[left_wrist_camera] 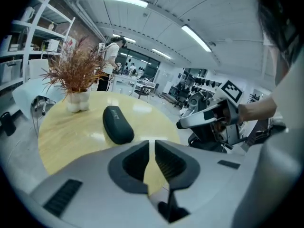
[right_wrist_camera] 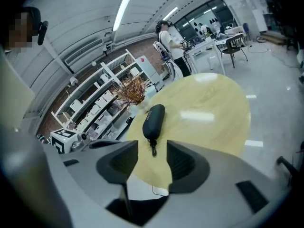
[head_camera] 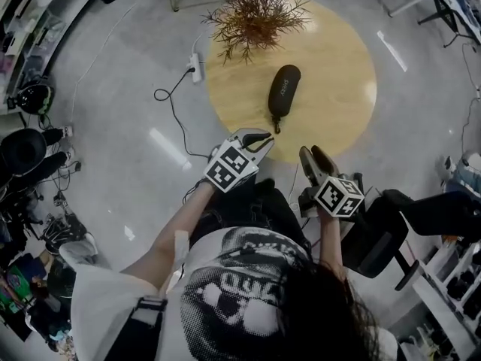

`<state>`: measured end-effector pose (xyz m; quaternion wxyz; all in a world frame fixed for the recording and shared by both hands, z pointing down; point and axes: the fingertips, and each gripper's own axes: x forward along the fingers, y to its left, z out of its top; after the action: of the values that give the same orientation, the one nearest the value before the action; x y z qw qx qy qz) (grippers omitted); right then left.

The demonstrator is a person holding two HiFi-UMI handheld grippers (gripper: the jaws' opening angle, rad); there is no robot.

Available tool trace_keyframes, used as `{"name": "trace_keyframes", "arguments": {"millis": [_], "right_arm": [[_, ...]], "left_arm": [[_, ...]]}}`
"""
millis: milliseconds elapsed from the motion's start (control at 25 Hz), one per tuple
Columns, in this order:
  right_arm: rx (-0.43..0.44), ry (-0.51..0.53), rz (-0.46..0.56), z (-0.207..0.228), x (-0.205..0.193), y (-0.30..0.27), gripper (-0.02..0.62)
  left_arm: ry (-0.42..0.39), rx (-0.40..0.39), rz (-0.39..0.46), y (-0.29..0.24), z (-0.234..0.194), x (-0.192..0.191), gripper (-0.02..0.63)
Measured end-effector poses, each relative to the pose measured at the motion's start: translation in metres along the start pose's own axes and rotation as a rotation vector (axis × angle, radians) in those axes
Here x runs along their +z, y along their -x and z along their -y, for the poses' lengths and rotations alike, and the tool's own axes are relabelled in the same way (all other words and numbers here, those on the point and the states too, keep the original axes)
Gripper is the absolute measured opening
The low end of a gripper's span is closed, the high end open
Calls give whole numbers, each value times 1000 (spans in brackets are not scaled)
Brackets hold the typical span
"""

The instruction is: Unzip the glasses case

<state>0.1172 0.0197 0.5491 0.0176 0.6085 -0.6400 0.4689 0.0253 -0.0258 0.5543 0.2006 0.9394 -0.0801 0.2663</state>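
One oblong case (head_camera: 284, 89), round wooden table (head_camera: 331, 74)

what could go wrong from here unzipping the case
1. The glasses case lies loose on the smooth table; neither gripper holds it, so tugging the zip pull could just drag it toward the near edge.
2. The left gripper has its jaws all but closed and must open before it can pin the case.
3. The pull is small and thin; the open right gripper may miss or slip off it.
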Motion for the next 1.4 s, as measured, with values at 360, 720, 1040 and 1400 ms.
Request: {"name": "trace_keyframes", "arguments": {"millis": [360,720,1040,1400], "right_arm": [[35,131,74,18,-4,70,186],[94,270,201,7,-20,143,133],[86,308,271,9,-37,192,55],[75,309,310,12,-50,215,-3]], "left_arm": [[-71,-28,38,-24,94,18,29],[-130,-13,71,-13,163,17,29],[-172,-46,83,-10,223,13,29],[-218,-88,79,-3,252,17,28]]}}
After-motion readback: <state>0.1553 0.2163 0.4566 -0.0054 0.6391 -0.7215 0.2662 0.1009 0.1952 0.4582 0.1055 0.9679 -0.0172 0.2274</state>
